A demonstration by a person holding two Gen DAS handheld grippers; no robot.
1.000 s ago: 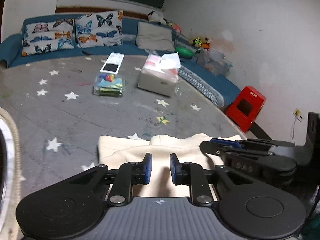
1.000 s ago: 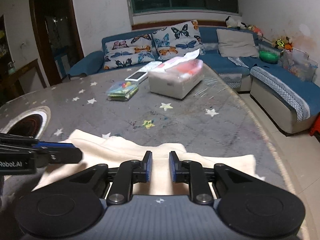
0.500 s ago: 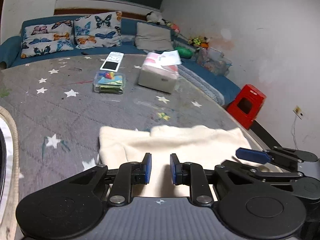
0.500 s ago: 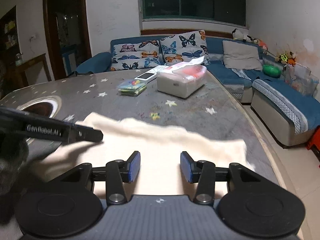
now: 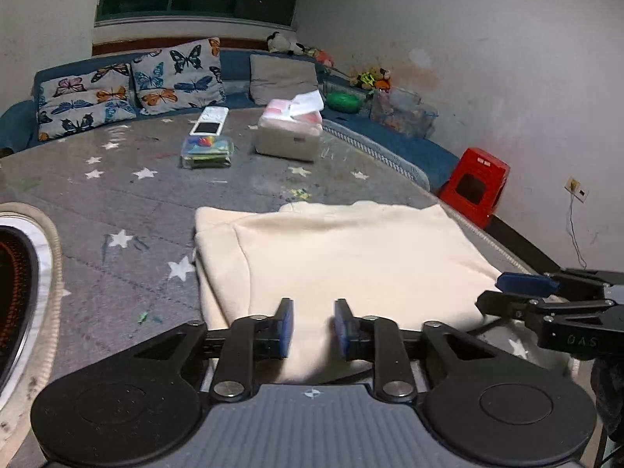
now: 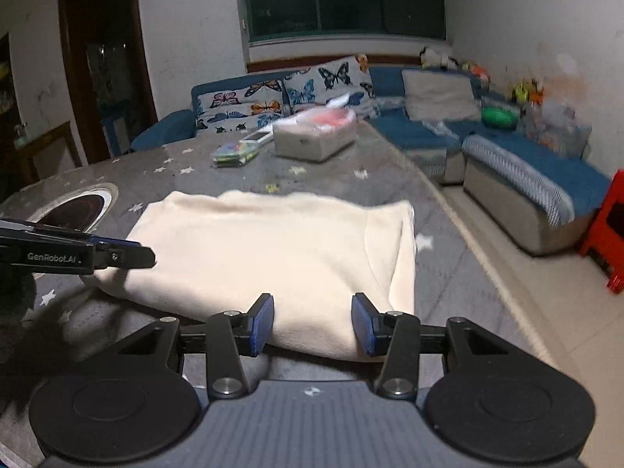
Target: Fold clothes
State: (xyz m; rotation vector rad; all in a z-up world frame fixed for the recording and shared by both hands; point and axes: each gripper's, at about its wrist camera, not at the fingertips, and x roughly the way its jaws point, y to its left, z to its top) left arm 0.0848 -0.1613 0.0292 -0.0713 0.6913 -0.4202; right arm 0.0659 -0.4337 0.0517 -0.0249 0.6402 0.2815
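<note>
A cream garment (image 5: 343, 257) lies folded flat on the grey star-patterned table (image 5: 128, 202); it also fills the middle of the right wrist view (image 6: 273, 245). My left gripper (image 5: 312, 327) hovers over its near edge, jaws opening, with cloth showing loose in the gap between the blue pads. My right gripper (image 6: 312, 323) stands open, with the garment's near right corner lying slack between its pads. Each gripper shows in the other's view: the right one (image 5: 495, 292) at the garment's right edge, the left one (image 6: 136, 251) at its left edge.
At the far side of the table stand a tissue box (image 5: 290, 136), a clear box of coloured bits (image 5: 206, 152) and a white phone-like slab (image 5: 208, 124). A round inset hob (image 5: 23, 273) lies left. Right of the table edge are a red stool (image 5: 474, 187) and a blue sofa (image 6: 518, 163).
Both grippers drew back toward the garment's near edge, and more of the flat cloth shows. The right jaws spread wide apart; the left jaws widened slightly.
</note>
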